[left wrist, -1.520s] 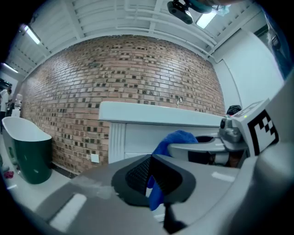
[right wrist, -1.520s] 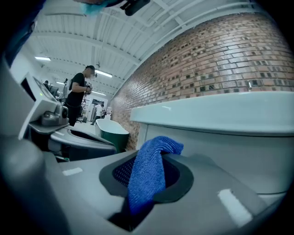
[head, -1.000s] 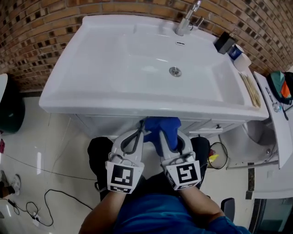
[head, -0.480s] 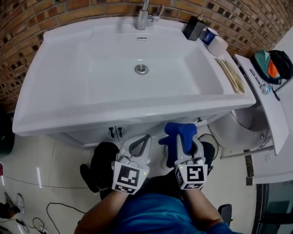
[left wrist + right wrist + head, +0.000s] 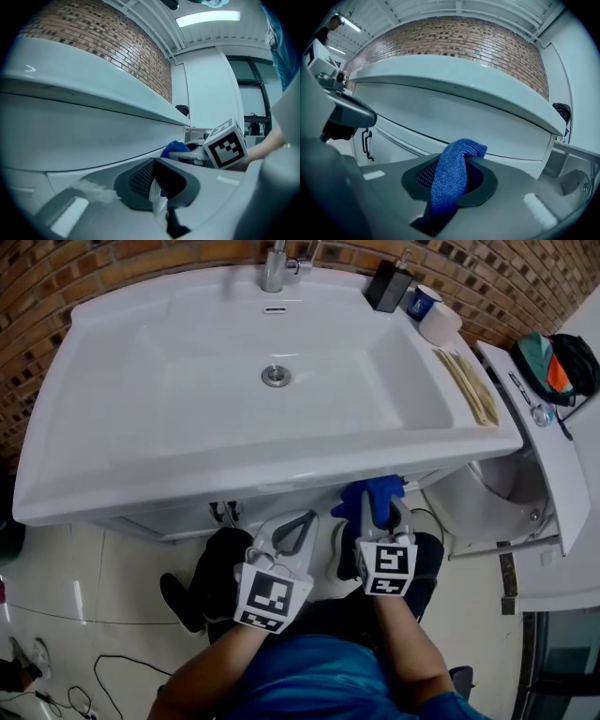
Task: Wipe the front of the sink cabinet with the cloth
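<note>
Two grippers sit low under the front lip of the sink (image 5: pixel 234 474), both aimed at the cabinet (image 5: pixel 393 143).

On the right gripper (image 5: pixel 373 512) the jaws are clamped on the blue cloth (image 5: pixel 450 173). A wad of it sticks out past the tips and folds over them. That is likely deliberate, so that fabric rather than plastic meets the panel. It points at the cabinet's upper band, right of the door handles (image 5: pixel 365 143). The cloth is near the panel, but no view shows whether they touch.

On the left gripper (image 5: pixel 302 518) the jaws are pressed together with nothing between them. It is parked just beside the right one, clear of the cloth. It looks like an idle hand kept out of the stroke path, since this is a one-gripper wipe.

Judgement:
- **Stage:** the wipe is at or just before contact, and most of the front appears not yet covered.
- **Next move:** light forward pressure, then sideways passes with the wad kept leading.
- **Risks:** the overhanging sink lip limits reach at the top edge. The handles could snag the cloth. The loose fold could pull out of the jaws under drag.
</note>
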